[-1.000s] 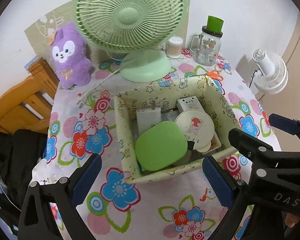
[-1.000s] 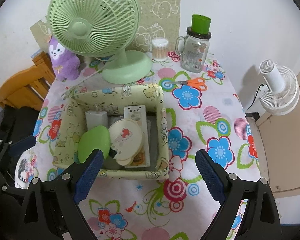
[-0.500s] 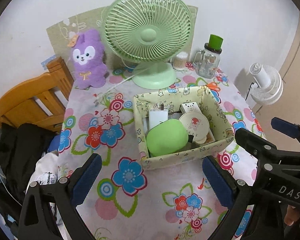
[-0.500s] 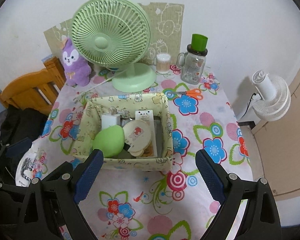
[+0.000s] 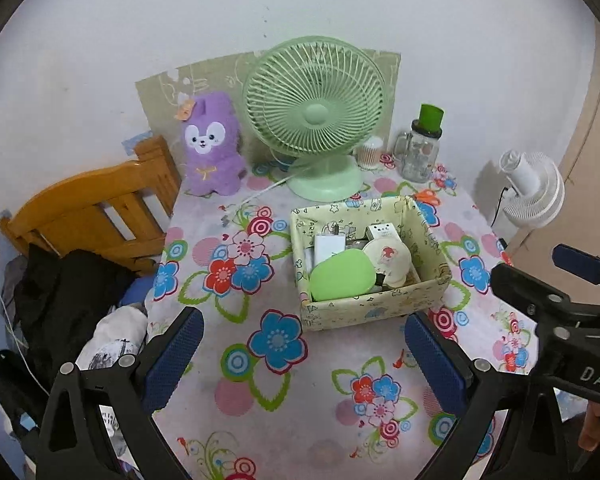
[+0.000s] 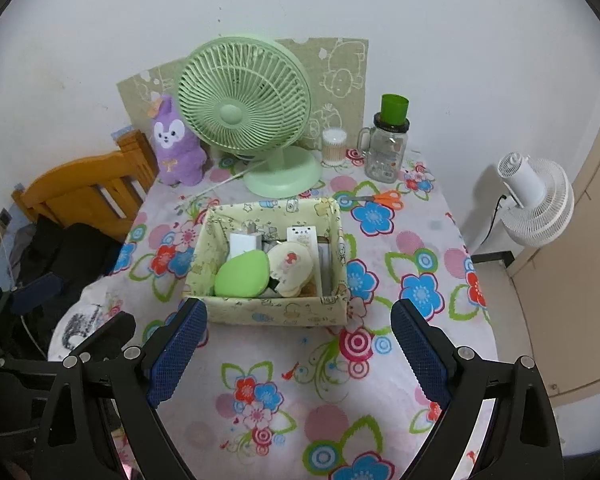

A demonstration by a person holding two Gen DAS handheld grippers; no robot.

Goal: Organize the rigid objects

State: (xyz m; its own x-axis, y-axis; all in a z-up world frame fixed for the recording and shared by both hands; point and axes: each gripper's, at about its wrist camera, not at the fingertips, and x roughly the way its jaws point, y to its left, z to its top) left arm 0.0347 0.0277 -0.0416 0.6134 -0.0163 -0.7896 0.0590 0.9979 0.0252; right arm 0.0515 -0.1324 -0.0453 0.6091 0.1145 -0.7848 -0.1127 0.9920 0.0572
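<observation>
Both tools are wide open and hold nothing. The left gripper (image 5: 302, 354) and the right gripper (image 6: 298, 344) hang above the table (image 6: 284, 364), well back from the box (image 6: 274, 312). The box already holds the green case (image 6: 242, 274), a round tin (image 6: 290, 264) and a white plug (image 6: 243, 245). Farther off, by the jar (image 6: 386, 156), orange scissors (image 6: 382, 199) lie loose. I think they go next. Come down slowly, pinch the handles, and keep clear of the fan (image 6: 244, 100).

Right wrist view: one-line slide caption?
Open right gripper hovers before a fabric storage box filled with small items on a floral tablecloth.
</observation>
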